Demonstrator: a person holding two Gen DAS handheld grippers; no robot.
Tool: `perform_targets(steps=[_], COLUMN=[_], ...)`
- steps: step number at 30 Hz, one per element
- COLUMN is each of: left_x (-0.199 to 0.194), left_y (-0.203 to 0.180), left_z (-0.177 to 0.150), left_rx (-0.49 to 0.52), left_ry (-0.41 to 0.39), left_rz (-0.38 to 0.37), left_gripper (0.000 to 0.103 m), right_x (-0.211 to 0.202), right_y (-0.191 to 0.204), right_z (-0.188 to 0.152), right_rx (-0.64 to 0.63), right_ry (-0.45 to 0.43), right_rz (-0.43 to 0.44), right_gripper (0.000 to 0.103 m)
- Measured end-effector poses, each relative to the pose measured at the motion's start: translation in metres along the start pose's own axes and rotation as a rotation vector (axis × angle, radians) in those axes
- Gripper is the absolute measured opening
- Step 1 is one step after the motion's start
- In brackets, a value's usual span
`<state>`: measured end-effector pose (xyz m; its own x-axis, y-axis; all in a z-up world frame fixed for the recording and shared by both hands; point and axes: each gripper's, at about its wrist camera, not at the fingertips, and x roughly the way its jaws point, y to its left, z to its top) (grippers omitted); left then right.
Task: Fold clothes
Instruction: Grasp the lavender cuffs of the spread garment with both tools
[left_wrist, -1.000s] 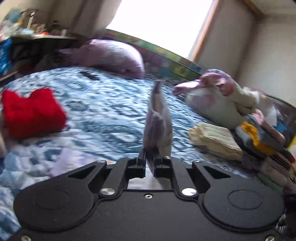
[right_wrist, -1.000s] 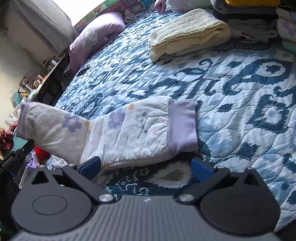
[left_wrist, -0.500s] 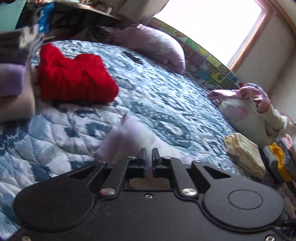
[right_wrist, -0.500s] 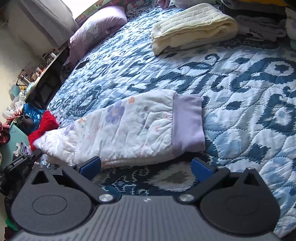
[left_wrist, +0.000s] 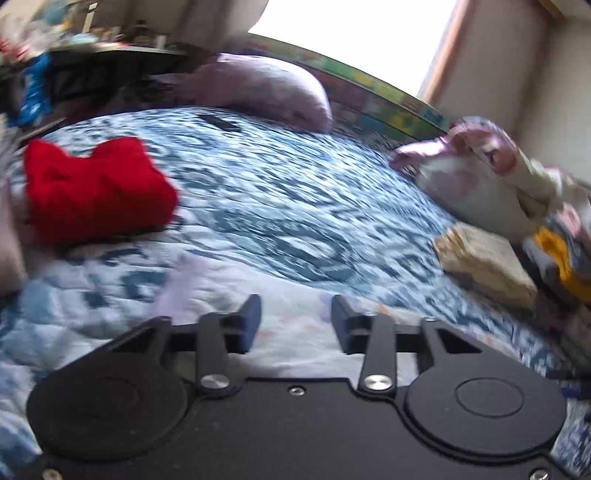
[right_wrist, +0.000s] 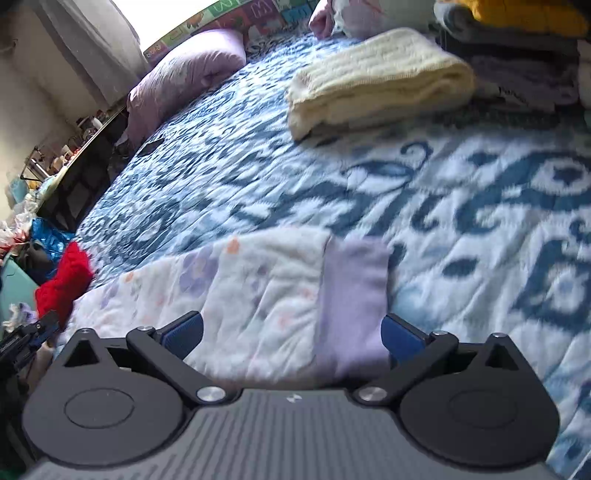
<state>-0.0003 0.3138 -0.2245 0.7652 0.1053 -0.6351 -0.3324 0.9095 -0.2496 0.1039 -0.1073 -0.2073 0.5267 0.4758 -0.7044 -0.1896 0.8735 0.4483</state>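
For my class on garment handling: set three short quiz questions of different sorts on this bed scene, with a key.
1. True or false: the left gripper is clamped on the floral garment.
2. Which lies nearest the garment's lilac cuff? A) red knit B) cream folded knit C) pink pillow
3. Fill in: the right gripper has its fingers ____.

Key: 1 false, its fingers stand apart over the cloth; 2 B; 3 open.

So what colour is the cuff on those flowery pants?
Light purple. The cuff on the flowery pants shows best in the right wrist view.
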Motion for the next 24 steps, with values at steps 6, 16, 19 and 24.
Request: perform_targets(steps=[6, 16, 19, 24], left_x=[0.021, 0.006, 0.017, 0.036], left_y=[-0.003, 0.036, 0.056, 0.089], left_z=[-0.010, 0.026, 0.035, 0.048], left_rx=[0.065, -0.008, -0.032, -0.081], left_ry=[0.064, 0.060, 0.101, 0.170], left_rz=[0.004, 0.001, -0.012, -0.041], left_gripper=[0.052, 0.070, 0.070, 0.070], right_x=[0.018, 0.044, 0.049, 0.058], right_y=[-0.020, -0.039, -0.039, -0.038], right_z=[0.017, 0.022, 0.022, 0.021], right_rx=[-0.017, -0.024, -0.032, -0.045], right_ry=[-0.011, 0.008, 0.014, 0.023], right_rz=[-0.023, 0.013, 0.039, 0.083], right_gripper=[0.097, 0.097, 0.097, 0.098])
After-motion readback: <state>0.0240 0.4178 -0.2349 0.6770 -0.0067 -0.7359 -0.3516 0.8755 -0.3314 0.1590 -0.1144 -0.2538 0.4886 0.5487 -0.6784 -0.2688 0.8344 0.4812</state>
